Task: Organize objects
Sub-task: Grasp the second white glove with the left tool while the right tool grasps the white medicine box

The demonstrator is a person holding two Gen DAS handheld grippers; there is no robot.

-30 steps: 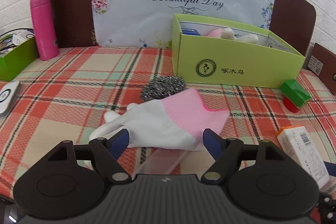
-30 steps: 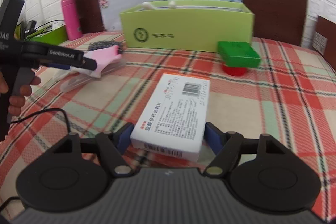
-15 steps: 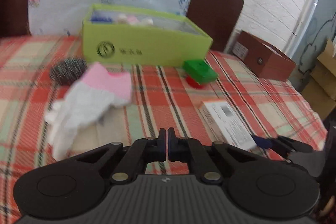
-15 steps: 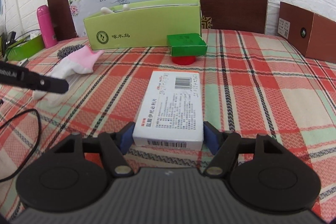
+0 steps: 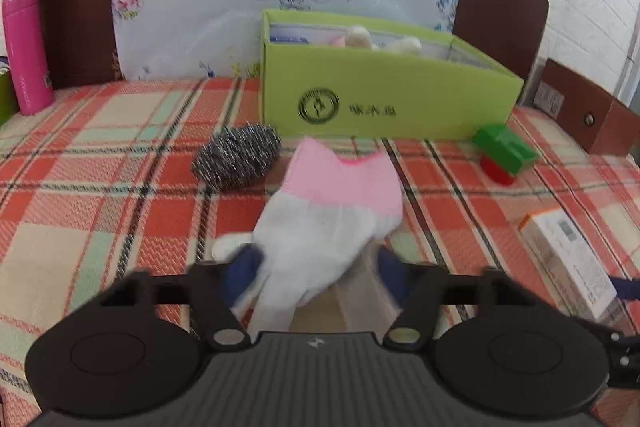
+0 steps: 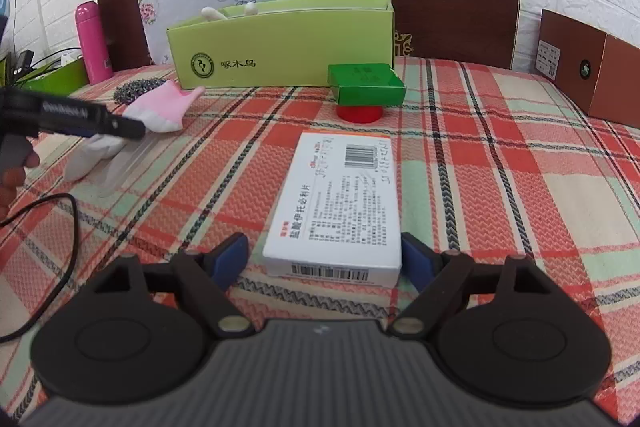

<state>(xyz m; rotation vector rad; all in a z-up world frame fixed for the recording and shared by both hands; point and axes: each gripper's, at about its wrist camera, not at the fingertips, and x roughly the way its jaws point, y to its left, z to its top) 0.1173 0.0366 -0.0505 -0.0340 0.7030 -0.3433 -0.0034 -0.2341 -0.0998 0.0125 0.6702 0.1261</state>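
- L gripper: jaws opening, blue pads either side of the white-and-pink glove's finger end, not yet pressing. Half a sec ago the jaws were clamped shut on nothing and the cam was swung off to the right; now it's squared back on the glove w/ the fabric between the pads. Reads as a re-approach after a miss, grab not made.
- Glove lies flat on the plaid tablecloth, pink cuff toward the green box, partly over a clear plastic piece. Steel scourer just beside it, at left.
- R gripper: jaws opening too, wider than a sec ago. Medicine box sits between the pads; left pad clearly apart from it, right pad near its corner, contact there unclear. No grip, so it looks released or not yet taken.
- Medicine box flat on the cloth, barcode end away from the cam; small green carton on a red lid beyond it.
- Green box at the back already holds another glove; likely the drop spot. Both items remain on the table, so sorting's mid-way at best.
- Pink flask far left, apart from the action.
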